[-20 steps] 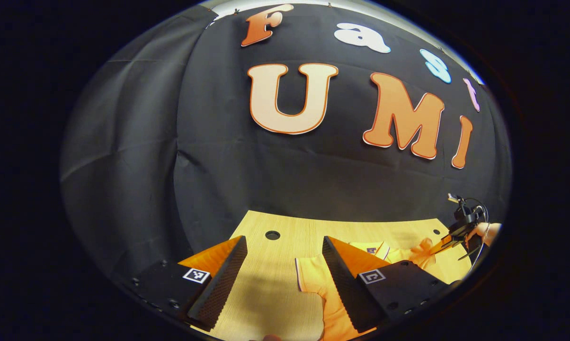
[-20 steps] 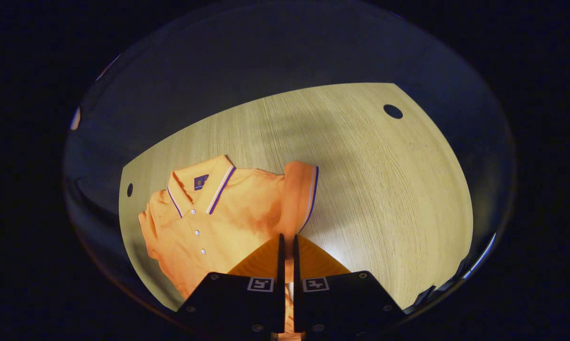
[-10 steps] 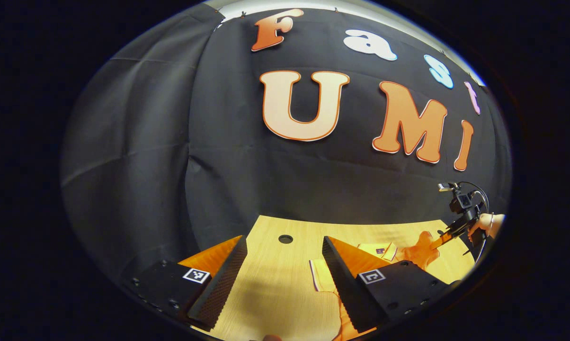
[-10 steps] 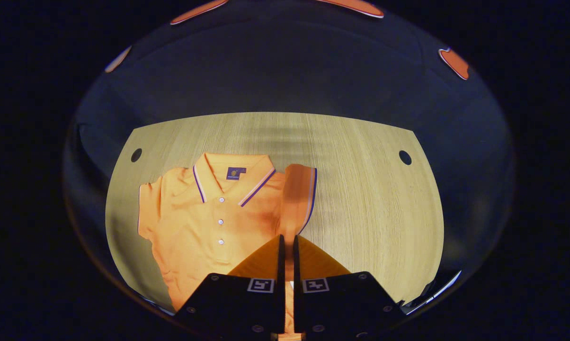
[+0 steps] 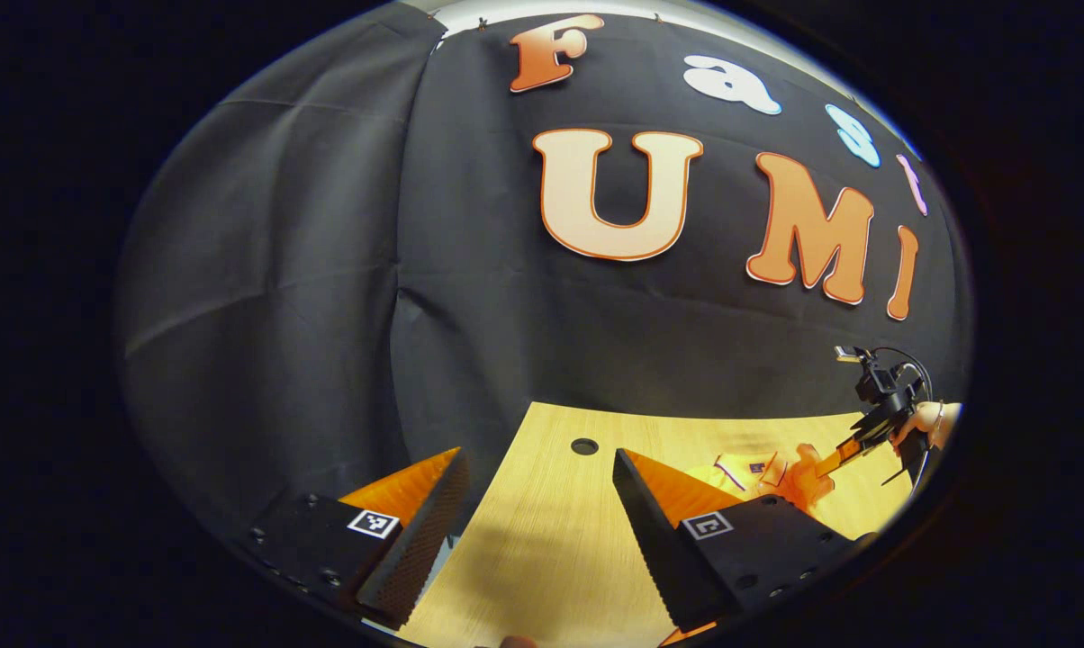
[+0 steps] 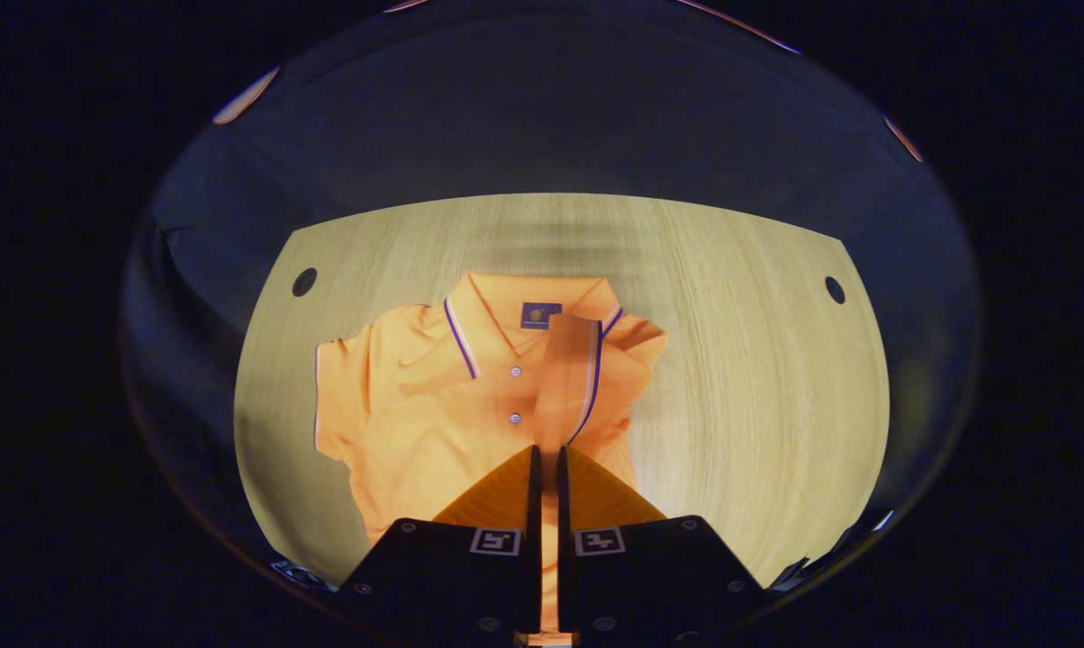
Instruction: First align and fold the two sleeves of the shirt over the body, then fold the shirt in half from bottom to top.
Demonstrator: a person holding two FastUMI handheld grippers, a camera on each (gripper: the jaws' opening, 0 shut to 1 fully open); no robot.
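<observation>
Shirt: orange short-sleeved polo shirt [image 6: 434,396] lies face-up on the pale wooden table [image 6: 758,378].
Right gripper [image 6: 546,459]: clenched on the striped-cuff sleeve [image 6: 571,378] — lifted over the chest.
Left gripper [image 5: 537,468]: fingers spread, holding nothing — above bare table.

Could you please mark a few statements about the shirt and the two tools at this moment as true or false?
1. The right tool is shut on a sleeve. True.
2. The left tool is closed on fabric. False: its fingers stand apart over the bare table.
3. The held sleeve lies over the shirt's buttoned front. True.
4. The collar points toward the right tool's camera. False: it lies at the shirt's far end.
5. The other sleeve is already folded in. False: it is spread outward.
</observation>
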